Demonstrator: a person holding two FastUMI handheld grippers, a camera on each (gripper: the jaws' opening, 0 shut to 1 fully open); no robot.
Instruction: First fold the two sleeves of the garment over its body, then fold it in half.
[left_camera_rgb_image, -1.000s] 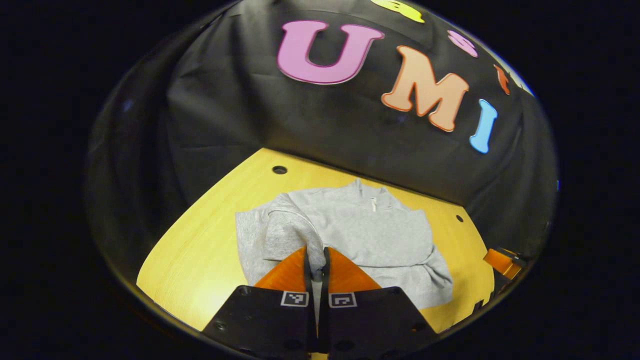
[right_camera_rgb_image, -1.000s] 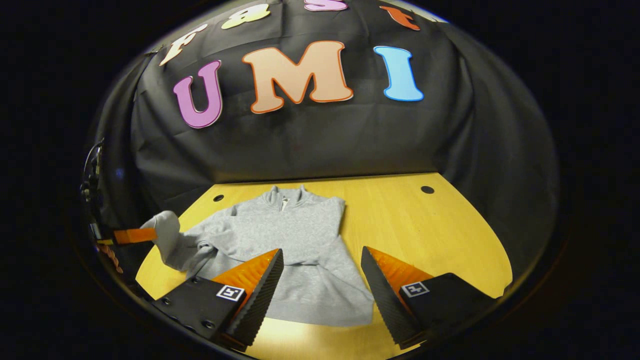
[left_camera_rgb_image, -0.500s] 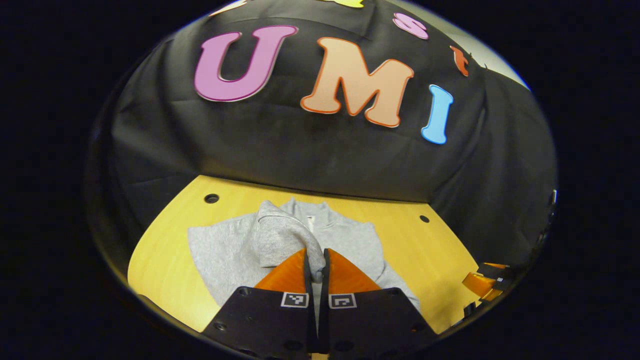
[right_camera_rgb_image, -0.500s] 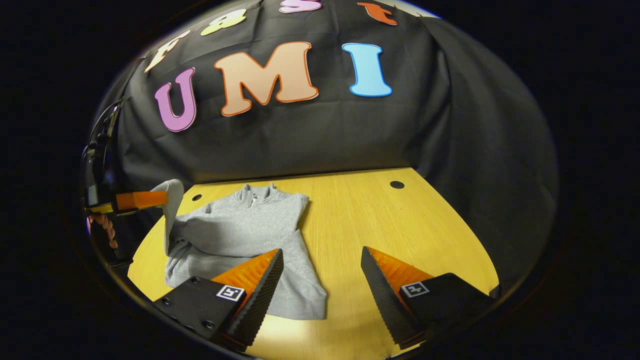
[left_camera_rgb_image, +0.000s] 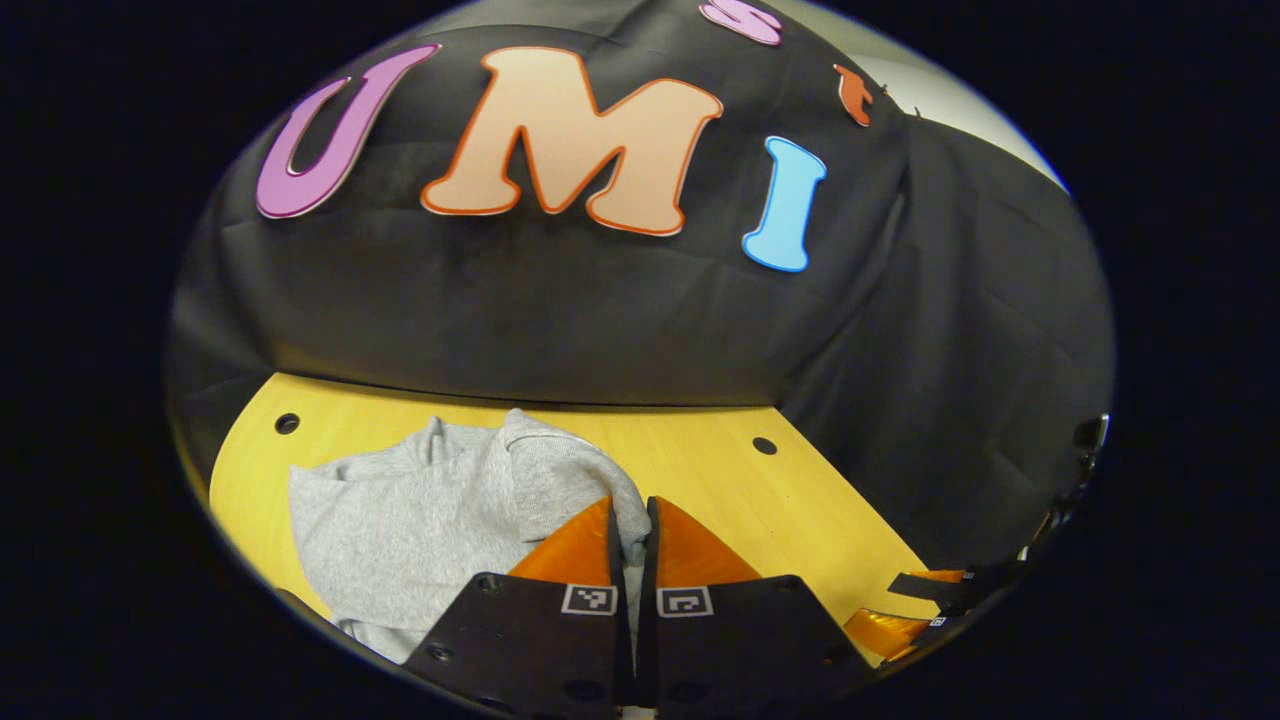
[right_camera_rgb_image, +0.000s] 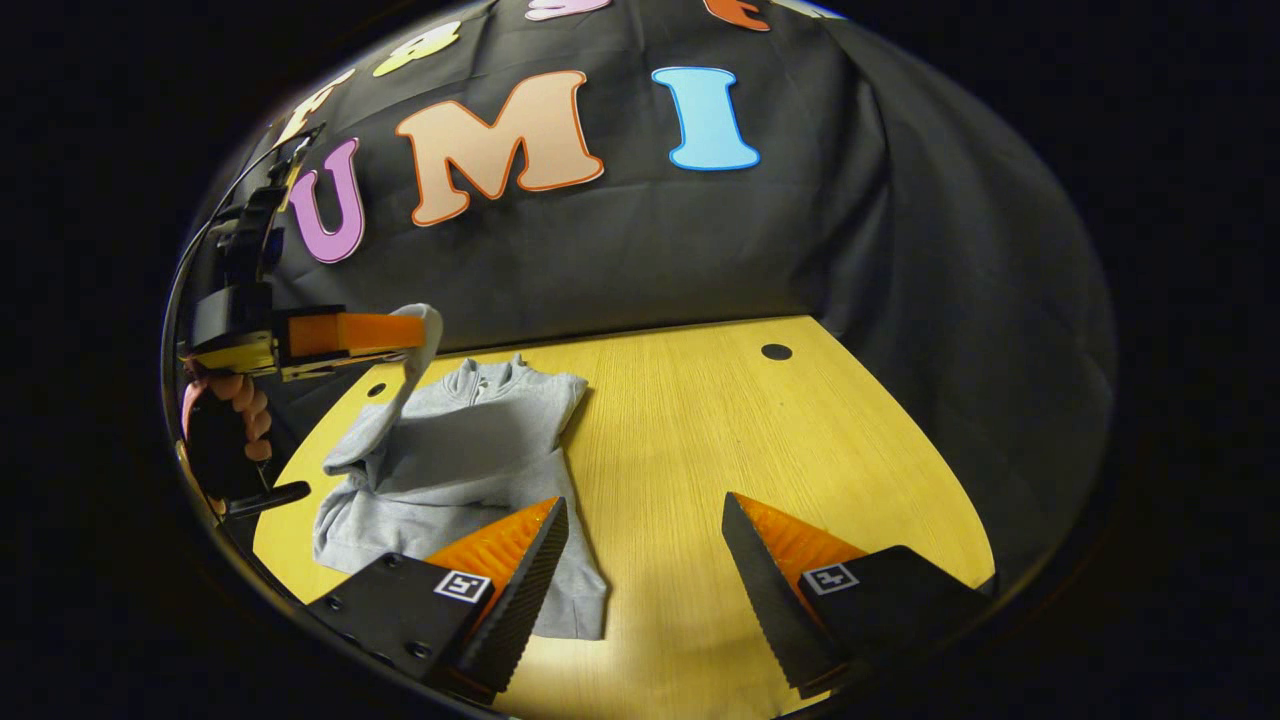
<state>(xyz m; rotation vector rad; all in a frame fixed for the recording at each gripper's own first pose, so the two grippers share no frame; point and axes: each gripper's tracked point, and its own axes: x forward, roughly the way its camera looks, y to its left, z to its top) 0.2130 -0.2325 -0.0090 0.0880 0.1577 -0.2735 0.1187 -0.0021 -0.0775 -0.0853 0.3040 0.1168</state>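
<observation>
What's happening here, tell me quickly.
A person is folding a grey sweatshirt on a wooden table with two handheld grippers. The left gripper is shut on a sleeve, held lifted above the sweatshirt's body; the right gripper view shows that sleeve hanging from it. The right gripper hangs open over the table beside the sweatshirt, holding nothing. The sleeve is not yet laid down, and the fold in half remains.

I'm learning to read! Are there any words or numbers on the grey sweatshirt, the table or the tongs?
On the grey sweatshirt: no text to read.
On the wooden table: none.
On the left tongs and right tongs: square black-and-white code markers, patterns only, no words or numbers.
</observation>
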